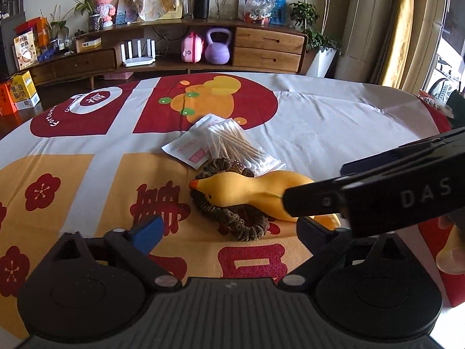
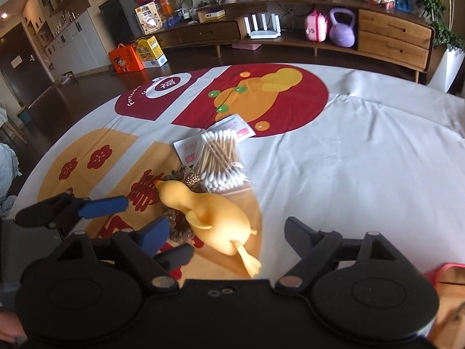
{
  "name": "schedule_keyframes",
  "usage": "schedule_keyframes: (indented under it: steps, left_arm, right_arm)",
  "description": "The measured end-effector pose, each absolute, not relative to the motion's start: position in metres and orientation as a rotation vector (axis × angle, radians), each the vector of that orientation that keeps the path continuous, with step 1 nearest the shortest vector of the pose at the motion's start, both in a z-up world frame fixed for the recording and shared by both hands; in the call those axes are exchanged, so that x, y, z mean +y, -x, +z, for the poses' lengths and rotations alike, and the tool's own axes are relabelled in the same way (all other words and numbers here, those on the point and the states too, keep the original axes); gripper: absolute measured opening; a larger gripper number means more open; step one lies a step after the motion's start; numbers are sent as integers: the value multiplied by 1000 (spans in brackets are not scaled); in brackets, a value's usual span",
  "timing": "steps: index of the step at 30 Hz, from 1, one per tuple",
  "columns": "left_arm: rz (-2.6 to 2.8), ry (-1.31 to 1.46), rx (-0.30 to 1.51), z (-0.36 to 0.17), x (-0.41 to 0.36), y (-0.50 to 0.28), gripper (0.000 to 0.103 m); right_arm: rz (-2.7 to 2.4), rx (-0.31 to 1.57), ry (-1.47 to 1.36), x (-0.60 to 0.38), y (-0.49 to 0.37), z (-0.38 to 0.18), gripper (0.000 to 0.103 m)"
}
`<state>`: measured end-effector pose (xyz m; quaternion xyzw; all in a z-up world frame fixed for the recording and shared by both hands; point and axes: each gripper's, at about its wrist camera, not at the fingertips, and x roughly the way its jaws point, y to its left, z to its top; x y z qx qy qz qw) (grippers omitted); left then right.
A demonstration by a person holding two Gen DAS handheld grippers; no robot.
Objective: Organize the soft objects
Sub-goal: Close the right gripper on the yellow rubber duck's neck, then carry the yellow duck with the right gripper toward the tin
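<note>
Right hand-held gripper (image 2: 226,232) spread wide around yellow rubber duck (image 2: 215,218).

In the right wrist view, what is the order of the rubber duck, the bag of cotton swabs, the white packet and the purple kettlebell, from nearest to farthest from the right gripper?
1. Rubber duck: between the open fingers of the right gripper.
2. Bag of cotton swabs: just beyond the duck.
3. White packet: partly under the bag, farther back.
4. Purple kettlebell: on the far wooden cabinet.
</note>
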<state>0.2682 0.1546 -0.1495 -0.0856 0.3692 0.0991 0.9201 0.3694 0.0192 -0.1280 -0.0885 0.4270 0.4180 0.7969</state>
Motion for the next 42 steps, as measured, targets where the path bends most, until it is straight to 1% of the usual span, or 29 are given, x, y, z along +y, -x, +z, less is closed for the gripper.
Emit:
schedule_keyframes:
  steps: [1,5,6,8,12,13,14,15,17,19,20,21,22,23,25,28,34,42]
  left_arm:
    - [204,174,758,-151,154,-270,84]
    - [205,171,765,-159,152,-276,78]
    - [209,167,761,-160,151,-276,75]
    - [206,163,744,-162,151,-277,71]
    - [188,158,725,-163,148,-278,58]
    - [181,159,720,-163,148,-277,53]
    - [172,162,718,-163,147,-277,50]
    - [165,167,719,-162,148,-277,44]
    - [142,193,721,-160,150,-276,40]
    - [129,203,727,-160,151,-276,33]
    - [125,203,729,-159,150,-276,33]
    - [120,204,730,-159,150,-276,30]
    - [115,204,733,-159,149,-276,25]
    - [115,201,735,-159,149,-275,23]
    - [117,202,737,-158,149,-274,19]
    - [111,222,742,-158,152,-273,16]
    - [100,225,731,-151,150,-265,15]
    - [76,226,720,-132,142,-247,13]
  right_arm:
    - [903,921,190,21,-371,-131,84]
    - [898,936,170,29,-376,-140,80]
    - [901,945,161,30,-378,-142,78]
    - [905,959,146,31,-379,-146,77]
    - [900,972,89,27,-381,-149,76]
    - [895,972,82,27,-381,-149,71]
    - [892,970,79,26,-380,-148,67]
    - [892,971,74,25,-380,-148,60]
    - [895,979,56,24,-380,-148,51]
    - [887,973,54,24,-377,-147,44]
    - [883,968,55,23,-376,-146,42]
    - [876,965,49,22,-375,-146,37]
    - [869,964,36,20,-375,-145,33]
    - [864,965,18,17,-375,-144,32]
    - [859,968,-16,13,-373,-142,27]
    - [845,957,-17,10,-365,-140,24]
    - [816,922,-102,-9,-352,-125,23]
    - [765,876,-117,-45,-328,-100,24]
